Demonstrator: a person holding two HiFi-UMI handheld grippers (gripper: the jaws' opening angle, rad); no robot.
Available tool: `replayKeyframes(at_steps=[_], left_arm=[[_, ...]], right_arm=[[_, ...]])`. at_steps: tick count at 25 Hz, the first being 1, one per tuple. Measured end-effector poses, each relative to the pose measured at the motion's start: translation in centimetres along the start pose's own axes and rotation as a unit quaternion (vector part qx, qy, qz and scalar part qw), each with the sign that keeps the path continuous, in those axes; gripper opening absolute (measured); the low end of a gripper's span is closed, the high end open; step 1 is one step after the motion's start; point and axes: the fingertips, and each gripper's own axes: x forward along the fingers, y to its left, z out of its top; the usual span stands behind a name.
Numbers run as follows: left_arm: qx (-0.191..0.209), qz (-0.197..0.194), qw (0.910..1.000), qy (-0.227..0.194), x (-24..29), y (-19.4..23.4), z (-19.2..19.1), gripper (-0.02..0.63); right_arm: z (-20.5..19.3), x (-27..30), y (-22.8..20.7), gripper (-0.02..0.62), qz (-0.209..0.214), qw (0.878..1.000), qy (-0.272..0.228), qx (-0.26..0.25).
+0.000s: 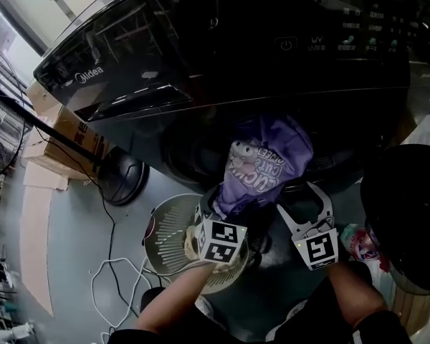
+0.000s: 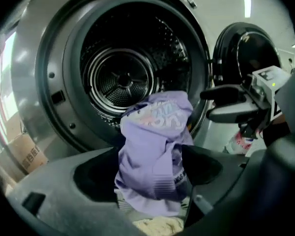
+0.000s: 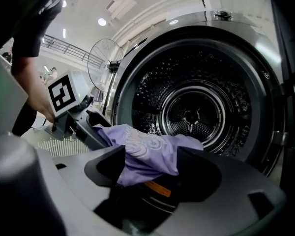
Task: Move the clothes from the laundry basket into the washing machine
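Black-fronted washing machine, drum open: the purple shirt hangs bunched just outside the drum's mouth, its long axis running from my jaws up toward the drum. My left gripper pinches its lower folds and my right gripper clamps one edge, both about equally near the drum, by my reading.
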Motion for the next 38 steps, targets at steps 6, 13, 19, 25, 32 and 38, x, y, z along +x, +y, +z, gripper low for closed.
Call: replayKeyframes(at_steps=[6, 13, 19, 25, 32, 38], left_arm=[[0.013, 0.021, 0.9996, 0.012, 1.0, 1.3, -1.4, 0.162], [-0.013, -0.009, 0.9988, -0.045, 0.1, 0.3, 3.6, 0.054], [-0.016, -0.004, 0.9908, -0.135, 0.7, 1.3, 12.0, 0.052], [-0.078, 0.013, 0.9747, -0.209, 3.8, 3.9, 18.2, 0.052], [-0.131, 0.038, 0.9689, -0.206, 10.1, 6.5, 20.3, 0.052], [-0.124, 0.023, 0.9828, -0.135, 15.4, 7.9, 18.1, 0.135]], right_arm=[[0.1, 0.2, 0.3, 0.294, -0.002, 1.000, 0.002, -0.003], [0.6, 0.1, -0.5, 0.294, -0.011, 1.000, -0.001, 0.000], [0.6, -0.1, -0.7, 0.295, -0.012, 1.000, 0.000, -0.001], [0.8, -0.5, -0.6, 0.294, -0.012, 1.000, -0.004, -0.002], [1.2, -1.0, -0.9, 0.295, -0.020, 1.000, -0.009, -0.005], [1.1, -1.6, -1.4, 0.293, -0.029, 1.000, -0.003, -0.006]])
